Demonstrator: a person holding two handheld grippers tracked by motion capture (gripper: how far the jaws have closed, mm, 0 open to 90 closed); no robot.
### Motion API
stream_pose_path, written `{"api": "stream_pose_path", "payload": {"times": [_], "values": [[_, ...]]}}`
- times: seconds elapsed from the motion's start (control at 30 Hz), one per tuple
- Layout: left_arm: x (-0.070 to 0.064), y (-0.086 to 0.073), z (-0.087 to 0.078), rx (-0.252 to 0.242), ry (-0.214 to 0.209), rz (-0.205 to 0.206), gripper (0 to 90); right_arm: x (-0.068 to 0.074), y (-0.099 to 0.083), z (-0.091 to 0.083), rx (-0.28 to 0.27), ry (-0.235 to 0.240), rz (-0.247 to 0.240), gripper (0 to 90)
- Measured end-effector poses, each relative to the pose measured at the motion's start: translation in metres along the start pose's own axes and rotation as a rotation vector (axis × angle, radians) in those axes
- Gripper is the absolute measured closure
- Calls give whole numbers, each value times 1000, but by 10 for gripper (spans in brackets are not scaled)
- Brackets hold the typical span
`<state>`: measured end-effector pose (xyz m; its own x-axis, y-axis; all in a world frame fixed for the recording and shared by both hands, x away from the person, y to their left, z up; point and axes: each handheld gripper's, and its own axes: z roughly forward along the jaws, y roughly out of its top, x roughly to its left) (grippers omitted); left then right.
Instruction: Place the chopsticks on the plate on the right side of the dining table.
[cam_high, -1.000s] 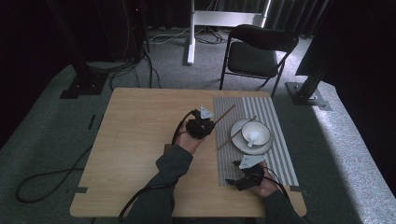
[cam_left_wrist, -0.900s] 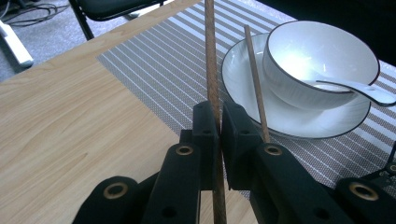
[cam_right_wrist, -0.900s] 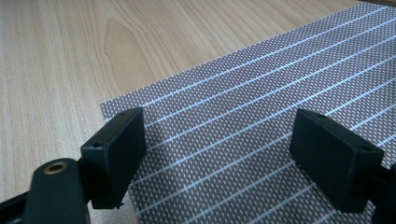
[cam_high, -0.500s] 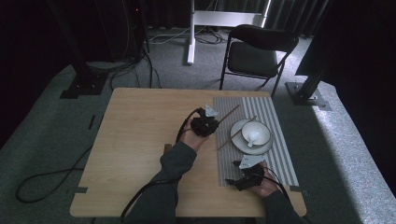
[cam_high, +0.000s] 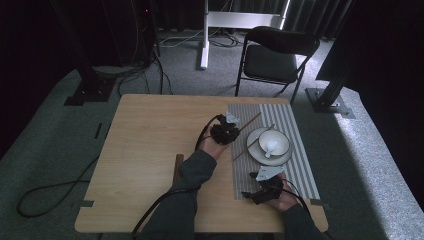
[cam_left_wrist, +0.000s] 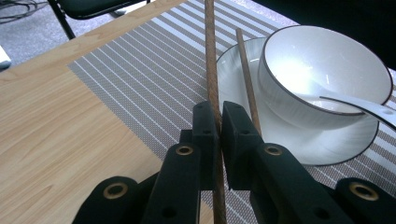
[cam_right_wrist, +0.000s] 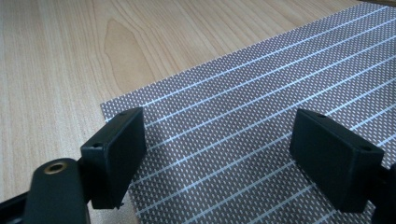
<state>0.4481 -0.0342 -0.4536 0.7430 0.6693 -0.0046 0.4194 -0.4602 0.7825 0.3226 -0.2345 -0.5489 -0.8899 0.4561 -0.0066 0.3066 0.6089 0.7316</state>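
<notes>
Clamped between the jaws of the left gripper (cam_left_wrist: 218, 135) is one brown chopstick (cam_left_wrist: 210, 70), its long axis running straight out ahead of the jaws, toward the far right of the table (cam_high: 150, 135) in the high view. It lies just above the striped placemat (cam_left_wrist: 140, 84), just beside the white plate (cam_left_wrist: 327, 144). A second chopstick (cam_left_wrist: 246, 79) rests across the plate's rim, nearly parallel. On the plate sits a white bowl (cam_left_wrist: 322, 70) with a spoon (cam_left_wrist: 355, 105) in it. Near the table's near edge, the right gripper (cam_right_wrist: 233, 154) hovers over the placemat's near corner, jaws wide apart and empty.
</notes>
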Motion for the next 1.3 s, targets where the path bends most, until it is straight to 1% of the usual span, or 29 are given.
{"api": "stream_pose_path", "payload": {"times": [0.27, 0.47, 0.5, 0.63, 0.73, 0.93, 1.1, 1.3], "values": [[-4, 5, 12, 8, -16, -2, 849, 0, 0, 0, 0, 1, 1, 179], [-6, 4, 21, 16, -30, -17, 848, 0, 0, 0, 0, -1, -2, 179], [-6, 3, 26, 24, -34, -20, 848, 0, 0, 0, -1, 0, -2, 179], [-8, 3, 36, 34, -44, -34, 849, 0, 0, 0, 0, -1, -2, 179], [-9, 4, 43, 38, -54, -35, 849, 0, 0, 0, 0, 0, -2, 179], [-12, 5, 54, 50, -58, -40, 848, 0, 0, 0, 1, 0, 0, 179], [-11, 6, 59, 56, -66, -45, 848, 0, 0, 0, -1, 0, -3, 179], [-11, 7, 64, 58, -72, -60, 847, 0, 0, 0, 1, 0, -1, 179]]}}
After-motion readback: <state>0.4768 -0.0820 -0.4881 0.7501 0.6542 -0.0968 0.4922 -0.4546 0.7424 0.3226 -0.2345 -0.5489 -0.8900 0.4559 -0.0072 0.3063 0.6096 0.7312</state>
